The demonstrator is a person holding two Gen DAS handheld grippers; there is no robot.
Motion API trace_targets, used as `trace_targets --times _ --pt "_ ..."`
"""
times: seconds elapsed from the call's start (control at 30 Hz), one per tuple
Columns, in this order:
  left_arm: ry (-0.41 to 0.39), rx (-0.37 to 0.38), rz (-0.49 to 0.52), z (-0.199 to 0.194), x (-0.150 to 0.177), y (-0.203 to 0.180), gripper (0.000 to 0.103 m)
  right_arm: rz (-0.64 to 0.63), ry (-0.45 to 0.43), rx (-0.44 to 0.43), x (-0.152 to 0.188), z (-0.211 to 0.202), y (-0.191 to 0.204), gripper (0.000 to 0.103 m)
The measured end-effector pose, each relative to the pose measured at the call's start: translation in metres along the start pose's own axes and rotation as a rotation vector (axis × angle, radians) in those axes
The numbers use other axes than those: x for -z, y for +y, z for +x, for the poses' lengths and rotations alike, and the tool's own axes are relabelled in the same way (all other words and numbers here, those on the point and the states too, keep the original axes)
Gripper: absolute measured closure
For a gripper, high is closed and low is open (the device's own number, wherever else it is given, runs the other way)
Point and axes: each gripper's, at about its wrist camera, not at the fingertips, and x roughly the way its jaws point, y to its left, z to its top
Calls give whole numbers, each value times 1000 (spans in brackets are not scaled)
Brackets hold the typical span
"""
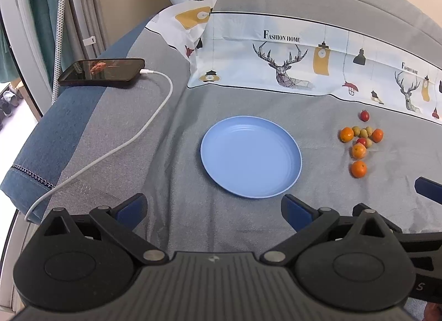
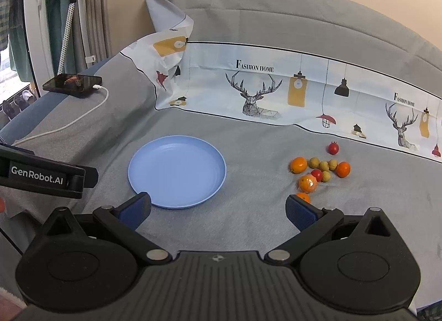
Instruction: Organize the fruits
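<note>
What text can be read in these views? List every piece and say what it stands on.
"FASHION HOME": patterned cloth, above the deer.
"FASHION HOME": again, smaller, at the cloth's right end.
"GenRobot.AI": side of the left gripper.
"S": black part at the left wrist view's lower right edge.
The phone screen: nothing legible.

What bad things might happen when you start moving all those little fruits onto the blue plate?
The small round fruits lie loose on soft grey bedding, so a nudge might roll them apart. They touch in a tight cluster, so the open right hand-held gripper may bump neighbours while taking one. The blue plate sits on soft fabric and could tip if pressed at its rim.
</note>
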Motion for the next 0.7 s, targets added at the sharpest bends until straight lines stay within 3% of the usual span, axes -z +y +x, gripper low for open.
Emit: trace_targets --times 0.7 --pt "1 -1 13 1 0 1 0 11 1 2 -1 1 3 0"
